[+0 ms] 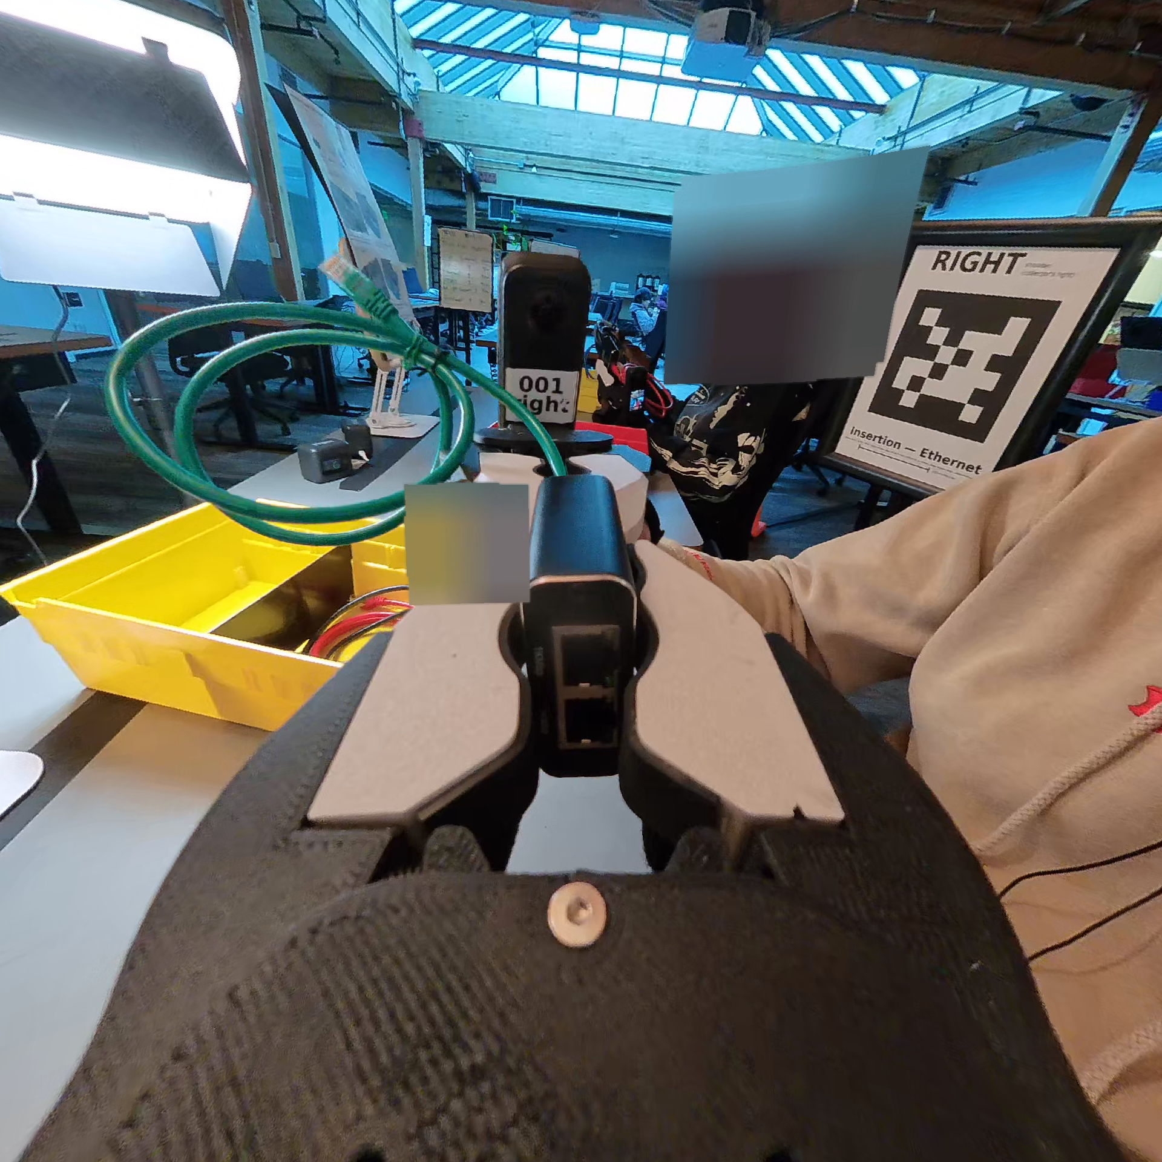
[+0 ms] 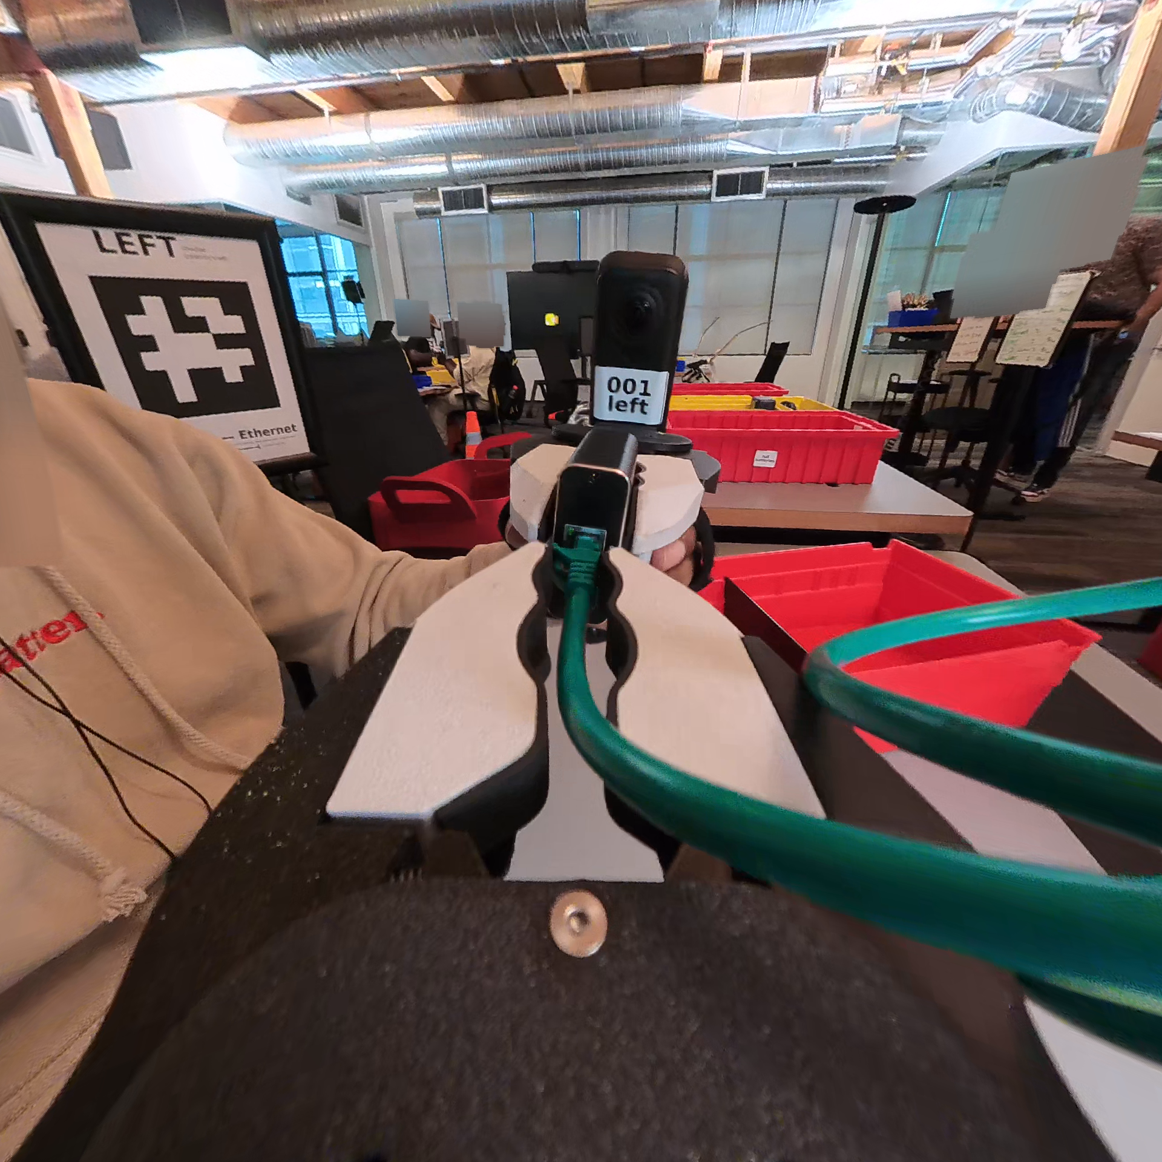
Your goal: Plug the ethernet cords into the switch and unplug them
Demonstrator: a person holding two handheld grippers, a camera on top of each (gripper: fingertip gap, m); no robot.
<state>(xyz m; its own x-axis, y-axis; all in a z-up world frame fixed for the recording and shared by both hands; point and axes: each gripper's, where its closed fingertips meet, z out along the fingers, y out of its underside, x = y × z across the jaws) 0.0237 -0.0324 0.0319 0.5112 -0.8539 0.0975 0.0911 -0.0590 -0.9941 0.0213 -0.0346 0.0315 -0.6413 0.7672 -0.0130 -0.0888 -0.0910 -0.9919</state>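
Observation:
My left gripper is shut on a small black switch, held off the table with two empty ports facing the camera. A green ethernet cord runs from the switch's far end and loops to the left. Its free plug hangs in the air. In the right wrist view my right gripper is shut on the cord's other green plug, which sits in a port on the switch. The left gripper's fingers clamp the switch from behind. The cord sweeps off right.
A yellow bin holding red and black wires stands at the left. Red bins stand at the right. A person's beige sleeve is close beside both grippers. Framed marker boards stand behind them. The tips of both grippers are at nearly the same place.

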